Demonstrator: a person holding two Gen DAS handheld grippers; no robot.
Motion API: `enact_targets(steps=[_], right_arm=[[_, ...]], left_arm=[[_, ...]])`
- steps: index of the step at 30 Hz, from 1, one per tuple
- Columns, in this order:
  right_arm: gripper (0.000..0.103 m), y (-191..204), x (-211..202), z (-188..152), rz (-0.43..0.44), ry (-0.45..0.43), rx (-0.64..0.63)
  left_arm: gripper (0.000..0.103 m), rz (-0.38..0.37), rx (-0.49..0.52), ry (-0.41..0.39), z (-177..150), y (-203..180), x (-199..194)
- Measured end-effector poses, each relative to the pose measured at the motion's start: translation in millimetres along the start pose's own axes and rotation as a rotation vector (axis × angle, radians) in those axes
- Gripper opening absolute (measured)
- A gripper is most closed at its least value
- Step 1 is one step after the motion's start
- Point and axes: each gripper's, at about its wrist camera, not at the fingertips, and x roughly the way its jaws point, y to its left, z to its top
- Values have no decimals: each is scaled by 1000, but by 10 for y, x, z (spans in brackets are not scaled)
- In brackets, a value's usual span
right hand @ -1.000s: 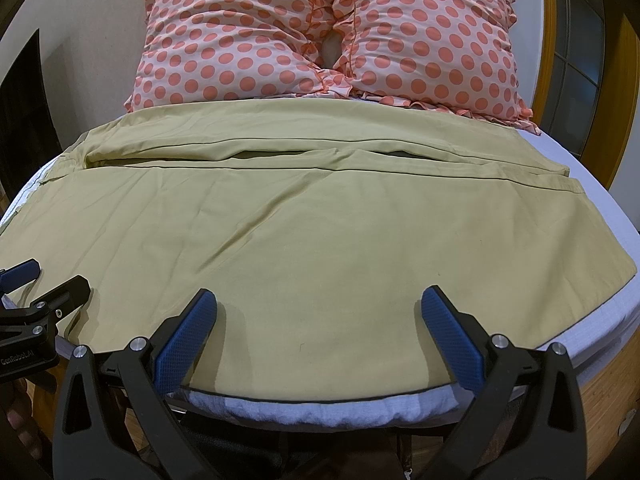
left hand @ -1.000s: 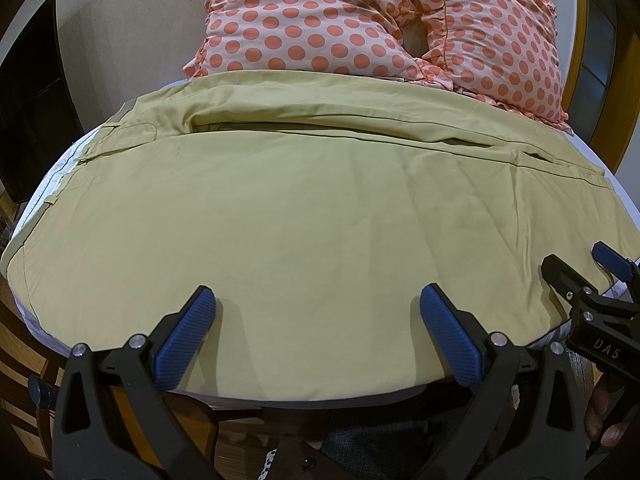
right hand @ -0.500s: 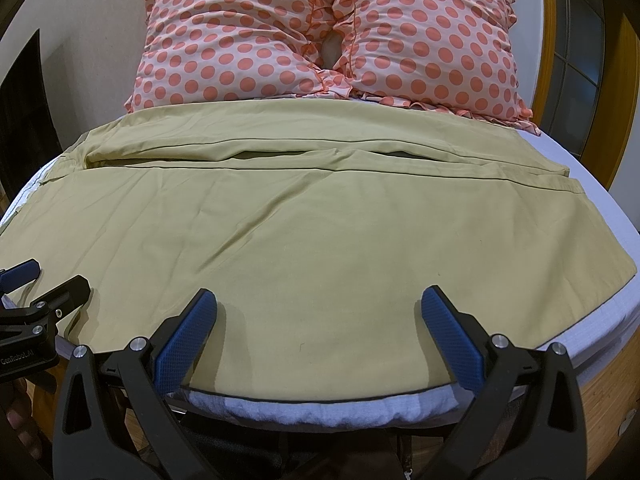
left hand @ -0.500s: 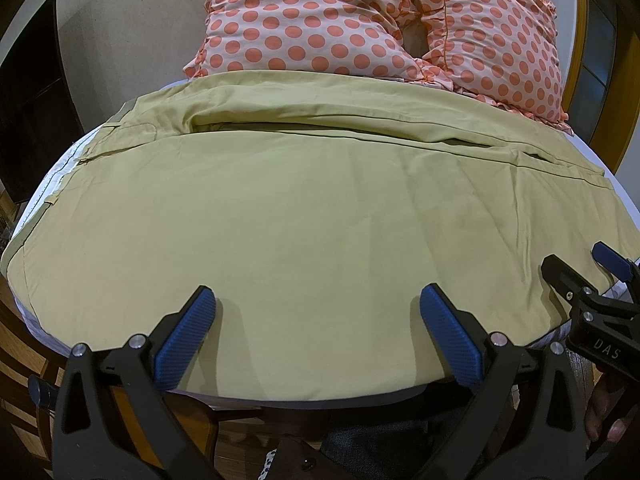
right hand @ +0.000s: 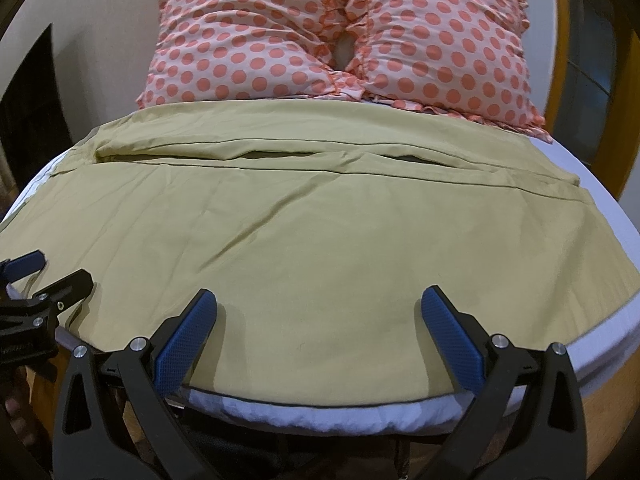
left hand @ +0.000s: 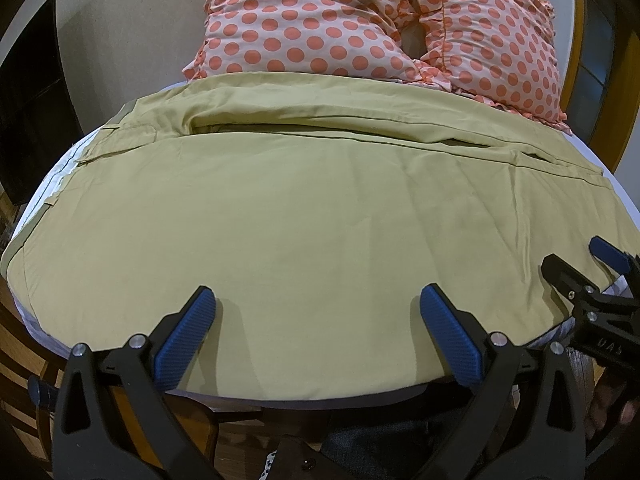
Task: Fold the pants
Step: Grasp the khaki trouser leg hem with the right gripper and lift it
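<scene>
Since the earlier frame nothing had moved. At the bed's (right hand: 600, 356) near edge, the left gripper (left hand: 318, 316) and right gripper (right hand: 320, 316) hovered wide open, holding nothing. The pants (right hand: 320, 220) lay spread flat across it up to the pillows (right hand: 340, 40), apparently with no cross fold made yet.

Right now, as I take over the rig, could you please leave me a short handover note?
Left gripper: open, holding nothing, over the near edge of the pants.
Right gripper: open, holding nothing, over the same near edge.
The pants lie spread across the bed, legs side by side, below two dotted pillows.
Done: the pants are laid out flat.
Left: grasp an edge and make every fold.
</scene>
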Motion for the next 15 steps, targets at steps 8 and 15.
enact_targets(steps=[8,15], right_arm=[[102,-999,-2,895,-143,-43,165],[69,-2315,1059,1987,-419,103,482]], left_arm=[[101,31,3,0,105,77,23],[101,5,-24,-54,352,171,-18]])
